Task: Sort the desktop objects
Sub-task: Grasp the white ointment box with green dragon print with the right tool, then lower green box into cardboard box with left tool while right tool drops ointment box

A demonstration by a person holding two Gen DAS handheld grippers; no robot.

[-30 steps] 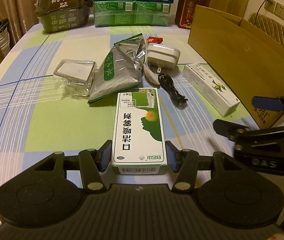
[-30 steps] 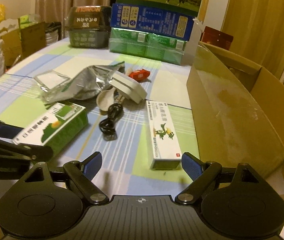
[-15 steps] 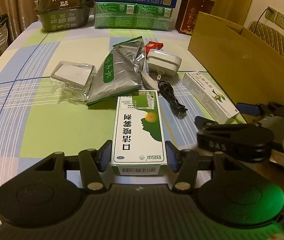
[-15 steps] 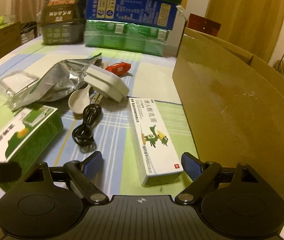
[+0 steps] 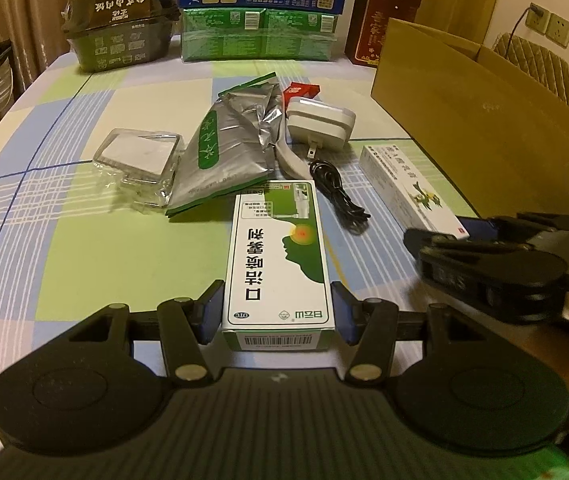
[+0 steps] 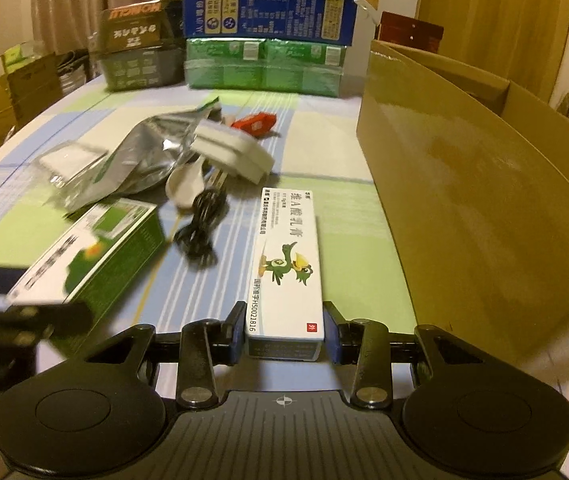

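Your left gripper (image 6: 24, 320) is motion-blurred and edge-cropped; the spoon (image 5: 288, 160) is half-buried under the foil bag (image 5: 228, 152).

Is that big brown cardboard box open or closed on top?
Open. The cardboard box has no lid across its top; the right wrist view shows its far inner wall over the near rim. Its contents are hidden.

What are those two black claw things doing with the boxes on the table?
Someone is sorting things on the table with a claw in each hand. The left gripper has its fingers pressed against both sides of the green and white medicine box. The right gripper is squeezing the end of the long white box with the green bird. Both boxes appear to be resting on the checked tablecloth, beside the big open cardboard box.
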